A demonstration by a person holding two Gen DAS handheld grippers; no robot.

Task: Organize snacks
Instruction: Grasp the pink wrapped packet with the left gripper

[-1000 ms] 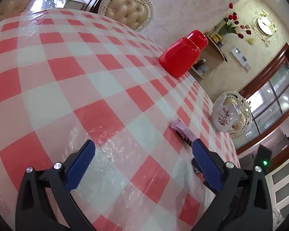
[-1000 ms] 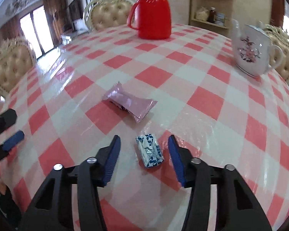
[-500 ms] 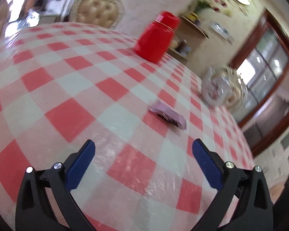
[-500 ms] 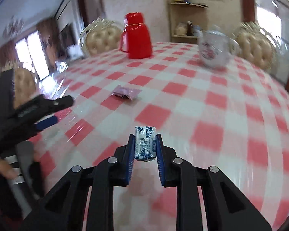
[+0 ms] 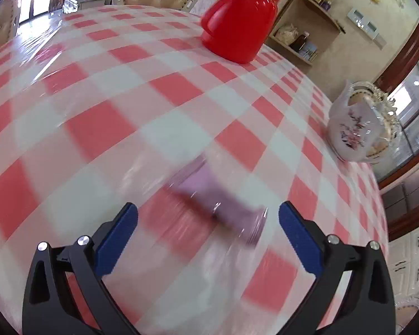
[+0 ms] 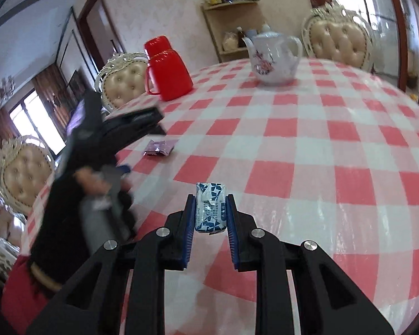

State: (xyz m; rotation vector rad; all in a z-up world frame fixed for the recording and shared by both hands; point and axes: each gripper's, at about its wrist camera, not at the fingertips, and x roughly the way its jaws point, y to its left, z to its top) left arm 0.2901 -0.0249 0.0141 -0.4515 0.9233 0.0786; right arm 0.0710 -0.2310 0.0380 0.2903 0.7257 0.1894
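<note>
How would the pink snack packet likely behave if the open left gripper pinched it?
The pink snack packet lies flat with crimped ends, so probably light and floppy. Its glossy film may slip between the left gripper's pads.

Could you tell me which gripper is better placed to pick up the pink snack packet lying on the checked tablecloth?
Left: the left gripper is open with the pink foil snack packet just ahead, while the right gripper already clamps the blue-and-white wrapped snack.
</note>
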